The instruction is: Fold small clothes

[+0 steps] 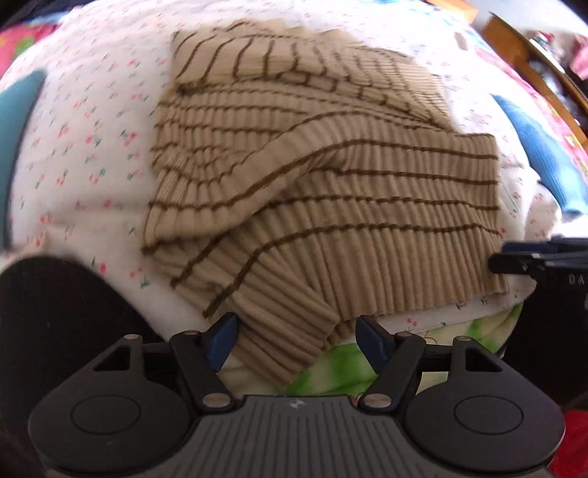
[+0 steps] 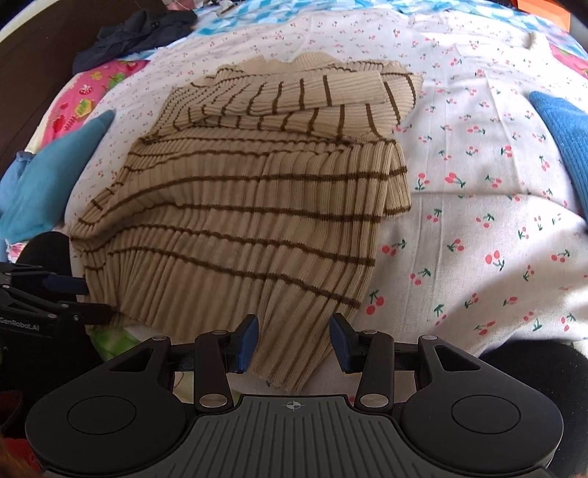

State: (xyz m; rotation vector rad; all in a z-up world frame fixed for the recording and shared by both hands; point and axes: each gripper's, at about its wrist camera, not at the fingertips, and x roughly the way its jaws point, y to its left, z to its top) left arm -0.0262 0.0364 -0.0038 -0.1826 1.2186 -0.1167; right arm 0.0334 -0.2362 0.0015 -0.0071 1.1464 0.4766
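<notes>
A beige ribbed sweater with brown stripes [image 1: 323,176] [image 2: 242,206] lay partly folded on a white sheet printed with small red cherries [image 1: 84,154] [image 2: 477,206], its sleeves laid across the upper body and its ribbed hem hanging toward both cameras. The left gripper [image 1: 296,340] stood wide, its blue-padded fingers [image 1: 222,340] on either side of a corner of the hem, which lay loose between them without being pinched. The right gripper [image 2: 294,340] was likewise spread wide, a drooping flap of the hem between its fingers [image 2: 246,340], not clamped. In the right wrist view the left gripper showed at the left edge, just beside the sweater's near left corner; in the left wrist view the right gripper showed at the right edge. Around the sweater lay a teal garment [image 1: 18,110] [image 2: 55,176] to the left and a brighter blue knitted one [image 1: 544,154] [image 2: 566,132] to the right, both apart from it. A dark garment [image 2: 136,33] sat crumpled far back on the left, near a pink printed cloth [image 2: 95,88]. A green-and-white cloth [image 1: 341,367] peeked from under the sheet's near edge.
</notes>
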